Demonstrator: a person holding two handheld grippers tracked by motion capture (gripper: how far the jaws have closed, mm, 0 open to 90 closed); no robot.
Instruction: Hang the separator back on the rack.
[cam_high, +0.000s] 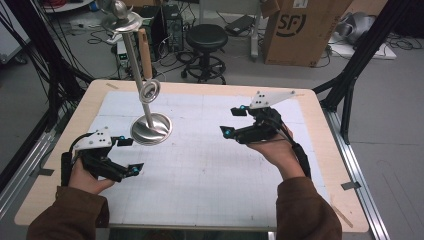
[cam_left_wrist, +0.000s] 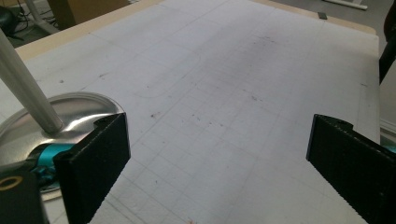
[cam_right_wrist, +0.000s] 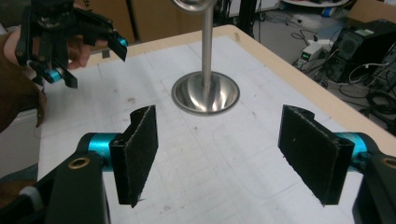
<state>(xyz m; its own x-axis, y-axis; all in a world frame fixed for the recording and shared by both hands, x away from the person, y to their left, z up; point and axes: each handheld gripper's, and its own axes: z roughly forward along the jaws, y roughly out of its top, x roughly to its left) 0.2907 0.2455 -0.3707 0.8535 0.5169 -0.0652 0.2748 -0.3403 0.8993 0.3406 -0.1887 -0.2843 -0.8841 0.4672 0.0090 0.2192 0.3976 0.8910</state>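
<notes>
Two grippers flank a tall metal stand (cam_high: 150, 127) on the desk (cam_high: 210, 165), its round base resting flat toward the left half. The left gripper (cam_high: 129, 156) hovers just beside that base, fingers released and empty; the right gripper (cam_high: 233, 121) faces the pole from farther off, fingers spread with nothing between. The risk I see: a nudge high on the slim pole could tip the top-heavy stand, or the base could skid.

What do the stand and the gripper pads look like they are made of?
The stand looks like polished metal, probably steel: its round base mirrors the light and its pole shines silver. The pads on the right gripper look like black rubber or foam, matte with a fine grainy texture; which one is unclear.
</notes>
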